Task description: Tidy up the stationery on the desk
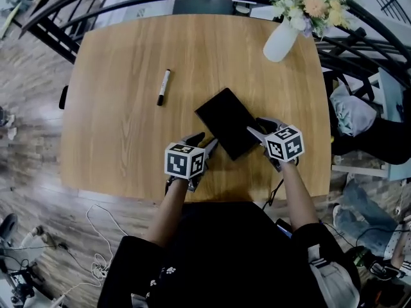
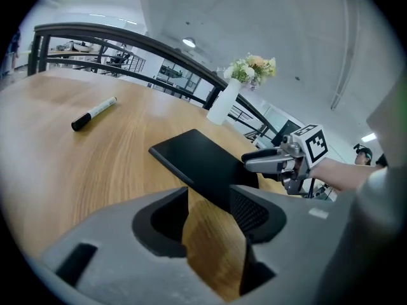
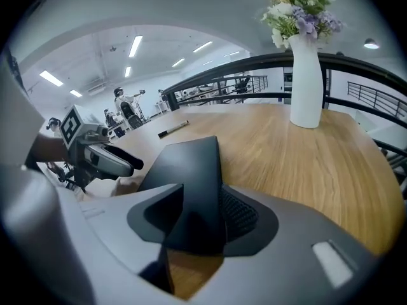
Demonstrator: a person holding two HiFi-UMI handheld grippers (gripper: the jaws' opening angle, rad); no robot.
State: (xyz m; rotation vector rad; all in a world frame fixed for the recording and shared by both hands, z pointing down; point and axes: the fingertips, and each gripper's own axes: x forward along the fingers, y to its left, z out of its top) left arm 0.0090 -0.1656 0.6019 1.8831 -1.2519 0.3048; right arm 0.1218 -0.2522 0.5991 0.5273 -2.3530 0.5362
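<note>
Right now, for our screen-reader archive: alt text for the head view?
The left gripper and right gripper, jaws open, flank a black notebook on a wooden desk. A marker lies farther left; a white vase of flowers stands far right.

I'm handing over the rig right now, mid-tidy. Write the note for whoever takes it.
Left gripper: open, at the near edge of the black notebook, gripping nothing.
Right gripper: open, with the notebook's right corner between its jaws; it does not look clamped.
Things: the notebook lies flat and askew on the table. The marker lies loose to its far left. The vase of flowers is at the far right.
Done: nothing visibly put away.
Left: straighten or stow the notebook, then the marker.
</note>
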